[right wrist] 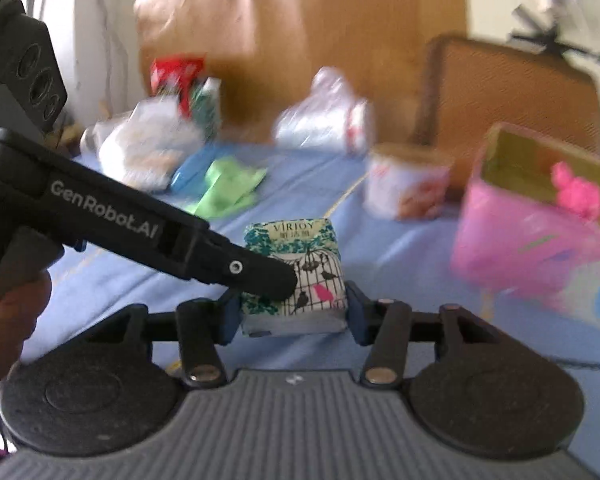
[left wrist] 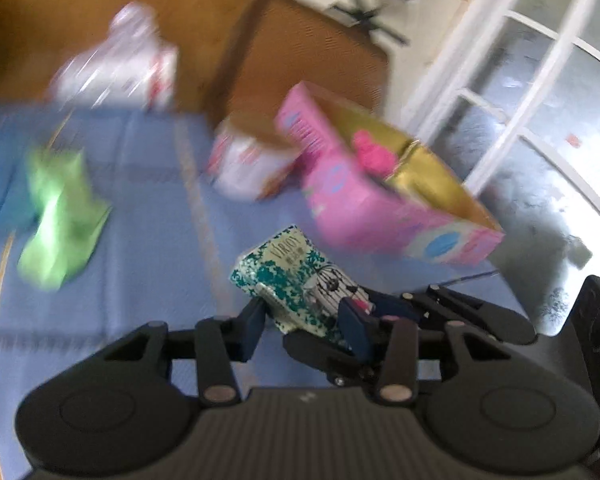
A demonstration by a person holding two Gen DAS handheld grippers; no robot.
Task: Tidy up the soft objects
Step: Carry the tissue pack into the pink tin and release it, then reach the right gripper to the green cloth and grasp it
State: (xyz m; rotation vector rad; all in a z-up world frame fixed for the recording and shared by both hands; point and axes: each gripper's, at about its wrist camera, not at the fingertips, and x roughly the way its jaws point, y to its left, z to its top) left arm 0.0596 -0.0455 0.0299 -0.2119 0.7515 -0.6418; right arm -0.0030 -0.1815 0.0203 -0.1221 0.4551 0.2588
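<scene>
A small tissue pack (right wrist: 296, 256) printed with teal leaves and a birdcage hangs over the blue cloth-covered table (right wrist: 400, 252). My right gripper (right wrist: 292, 314) has a pad pressed on each side of it. My left gripper (right wrist: 276, 284) reaches in from the left and lies across the pack's face. In the left wrist view the tissue pack (left wrist: 296, 276) sits between the pads of my left gripper (left wrist: 304, 320), which press on it. An open pink box (left wrist: 380, 200) with a gold lining holds a pink soft thing (left wrist: 374, 156).
A green cloth (left wrist: 60, 208) lies crumpled on the left of the table. A round tub (right wrist: 404, 184) stands beside the pink box (right wrist: 532, 240). Plastic bags (right wrist: 324, 120) sit at the far edge, with a brown chair back (right wrist: 508, 92) behind. A person's hand (right wrist: 8, 320) holds the left tool.
</scene>
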